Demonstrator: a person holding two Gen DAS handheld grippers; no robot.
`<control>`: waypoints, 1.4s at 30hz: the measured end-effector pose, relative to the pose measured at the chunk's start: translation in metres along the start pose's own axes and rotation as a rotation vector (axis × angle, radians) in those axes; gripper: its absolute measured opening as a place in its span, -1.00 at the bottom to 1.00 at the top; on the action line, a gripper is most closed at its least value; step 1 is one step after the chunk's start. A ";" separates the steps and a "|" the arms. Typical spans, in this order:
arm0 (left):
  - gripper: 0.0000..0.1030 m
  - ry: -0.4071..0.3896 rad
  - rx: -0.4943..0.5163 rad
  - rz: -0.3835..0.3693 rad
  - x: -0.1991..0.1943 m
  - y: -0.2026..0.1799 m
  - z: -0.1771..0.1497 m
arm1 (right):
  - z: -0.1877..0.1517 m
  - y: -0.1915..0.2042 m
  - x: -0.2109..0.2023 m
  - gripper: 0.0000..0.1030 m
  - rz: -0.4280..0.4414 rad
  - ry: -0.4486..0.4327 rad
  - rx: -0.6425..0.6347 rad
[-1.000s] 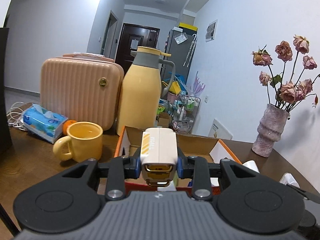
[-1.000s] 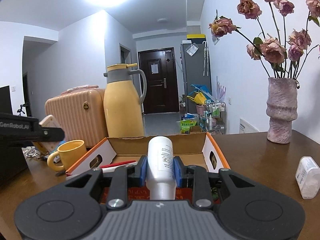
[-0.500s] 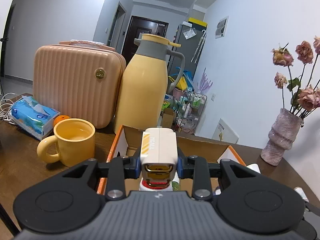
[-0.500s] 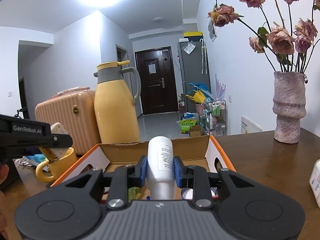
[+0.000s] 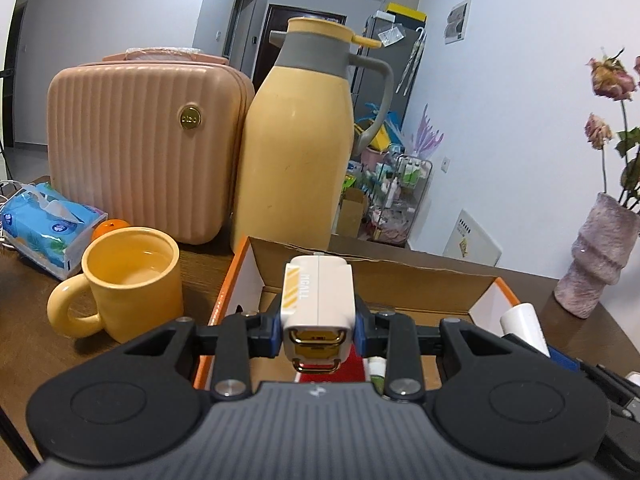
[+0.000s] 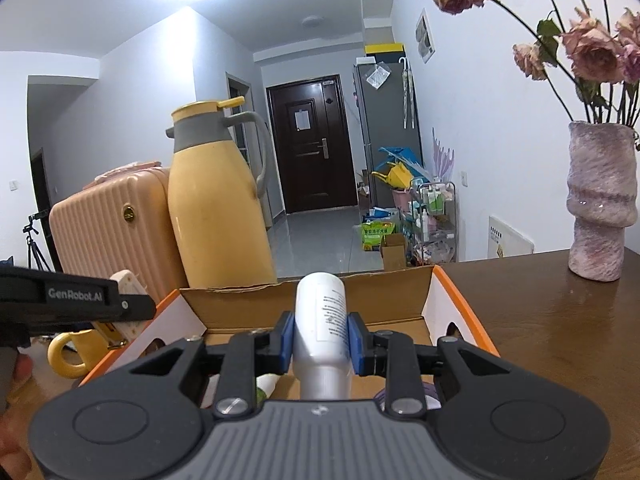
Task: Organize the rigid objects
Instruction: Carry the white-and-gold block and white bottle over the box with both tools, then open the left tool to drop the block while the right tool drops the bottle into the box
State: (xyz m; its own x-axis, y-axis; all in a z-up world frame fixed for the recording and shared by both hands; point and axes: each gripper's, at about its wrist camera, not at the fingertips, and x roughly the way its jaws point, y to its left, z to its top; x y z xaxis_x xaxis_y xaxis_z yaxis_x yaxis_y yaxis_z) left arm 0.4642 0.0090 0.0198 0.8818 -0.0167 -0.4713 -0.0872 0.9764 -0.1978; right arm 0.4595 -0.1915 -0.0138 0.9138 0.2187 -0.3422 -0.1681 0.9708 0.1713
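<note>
Your left gripper is clamped on the white charger, right gripper on the white bottle, both mid-frame over the cardboard box. Both look light, stiff and slick, so grip mid-body.

A yellow mug and a tall jug are crowding the cardboard box's left and far sides. The tabletop on its right is lying open toward the vase.

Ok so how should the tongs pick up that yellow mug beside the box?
Probably best by the yellow mug's rim, from above, one finger inside its open mouth. It stands upright, the body looks wide, and its handle points away from the cardboard box.
</note>
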 end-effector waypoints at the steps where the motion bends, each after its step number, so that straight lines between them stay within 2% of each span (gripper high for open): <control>1: -0.37 0.003 0.001 0.004 0.003 0.000 0.001 | 0.002 -0.001 0.004 -0.48 -0.001 0.005 0.002; 13: -0.37 0.082 0.056 0.054 0.037 0.001 0.007 | 0.010 -0.003 0.051 -0.48 0.003 0.103 0.021; 29: -0.37 0.149 0.163 0.082 0.057 -0.006 0.005 | 0.007 0.005 0.076 -0.47 -0.003 0.233 -0.041; 32: -0.02 0.142 0.185 0.083 0.055 -0.008 0.003 | 0.006 0.006 0.077 -0.46 -0.015 0.250 -0.046; 34: 0.46 0.129 0.191 0.078 0.051 -0.010 0.004 | 0.007 0.007 0.075 -0.31 -0.026 0.246 -0.055; 35: 0.59 0.120 0.194 0.080 0.049 -0.011 0.004 | 0.007 0.007 0.074 -0.13 -0.032 0.240 -0.060; 36: 0.78 0.109 0.200 0.088 0.047 -0.012 0.003 | 0.008 0.008 0.073 0.14 -0.039 0.231 -0.063; 37: 0.88 0.096 0.205 0.097 0.045 -0.012 0.003 | 0.009 0.008 0.071 0.27 -0.049 0.220 -0.065; 39: 1.00 0.065 0.208 0.109 0.039 -0.014 0.004 | 0.012 0.006 0.067 0.74 -0.066 0.196 -0.060; 42: 1.00 0.026 0.204 0.105 0.032 -0.013 0.006 | 0.016 0.002 0.063 0.99 -0.089 0.163 -0.042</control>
State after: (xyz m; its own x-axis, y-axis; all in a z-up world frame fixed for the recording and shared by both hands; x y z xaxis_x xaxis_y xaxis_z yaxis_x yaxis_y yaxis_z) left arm 0.4962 -0.0031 0.0129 0.8603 0.0842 -0.5027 -0.0801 0.9963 0.0298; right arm 0.5225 -0.1778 -0.0206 0.8544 0.1420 -0.4999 -0.1078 0.9895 0.0967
